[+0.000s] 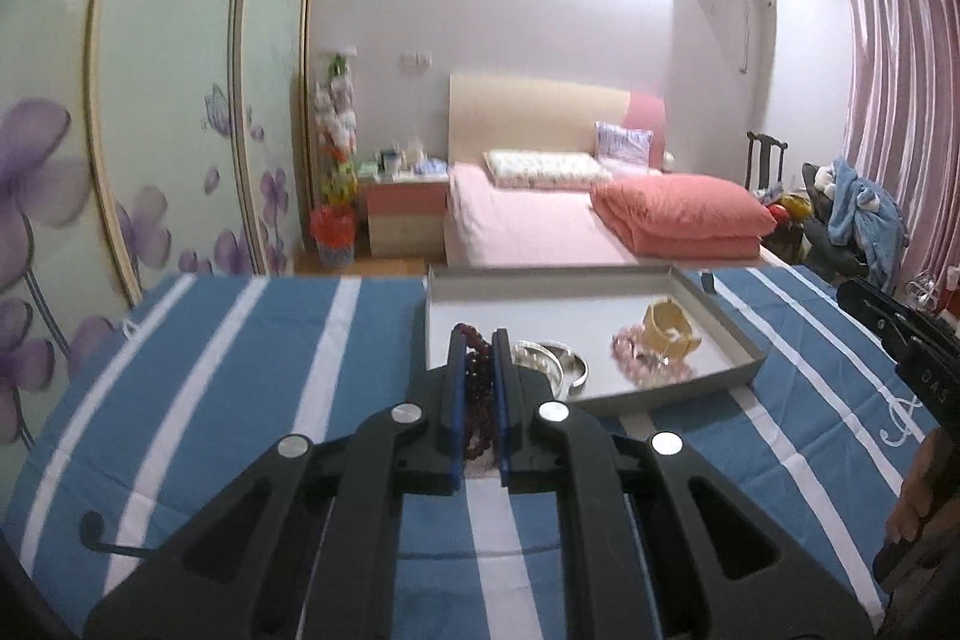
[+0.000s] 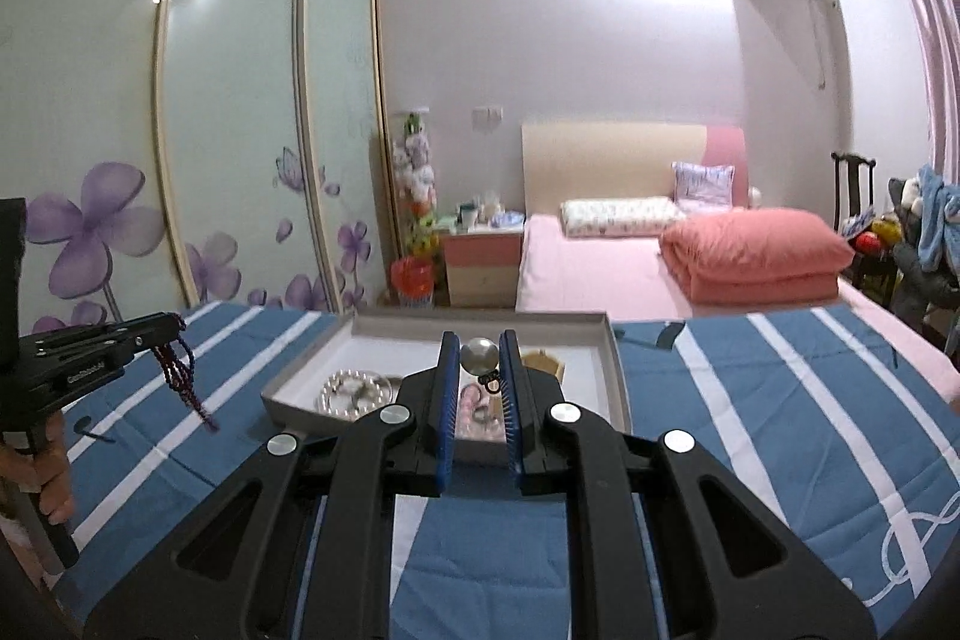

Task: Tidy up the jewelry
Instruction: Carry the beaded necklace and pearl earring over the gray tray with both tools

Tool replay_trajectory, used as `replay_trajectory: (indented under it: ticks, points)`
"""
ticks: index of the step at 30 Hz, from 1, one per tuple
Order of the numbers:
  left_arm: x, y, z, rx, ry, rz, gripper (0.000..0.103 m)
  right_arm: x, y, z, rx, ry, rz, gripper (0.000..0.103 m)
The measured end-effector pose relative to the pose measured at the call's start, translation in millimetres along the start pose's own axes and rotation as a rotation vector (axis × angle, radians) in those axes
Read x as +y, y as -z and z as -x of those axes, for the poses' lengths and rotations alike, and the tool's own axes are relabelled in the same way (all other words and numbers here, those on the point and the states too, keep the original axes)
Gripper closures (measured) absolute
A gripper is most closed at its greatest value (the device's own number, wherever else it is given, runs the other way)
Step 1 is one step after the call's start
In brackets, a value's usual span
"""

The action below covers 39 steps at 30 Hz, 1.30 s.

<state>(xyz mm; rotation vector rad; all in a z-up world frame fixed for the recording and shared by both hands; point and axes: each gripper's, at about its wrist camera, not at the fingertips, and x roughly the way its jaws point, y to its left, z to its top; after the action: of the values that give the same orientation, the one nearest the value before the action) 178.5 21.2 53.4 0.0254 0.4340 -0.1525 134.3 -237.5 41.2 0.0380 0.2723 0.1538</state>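
Left gripper (image 1: pixel 478 346) pinching dark red beaded bracelet string (image 1: pixel 478 388), held above blue-and-white striped cloth (image 1: pixel 240 370), just short of grey shallow cardboard tray (image 1: pixel 750 358). I judge beads light, limp, swinging; a grip mid-strand suits.

Right gripper (image 2: pixel 480 358) clamped on round silver metal ball pendant (image 2: pixel 479 355), over the tray. Looks smooth, likely slippery; I'd keep squeeze centred.
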Motion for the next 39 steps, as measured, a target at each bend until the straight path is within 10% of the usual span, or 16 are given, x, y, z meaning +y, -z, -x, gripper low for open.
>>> replay_trajectory:
  ticks: [39]
  points:
    - [-38, 2, 3, -0.106, -0.199, -0.072, 0.094, 20, 5, 5, -0.147, 0.179, 0.092, 0.089]
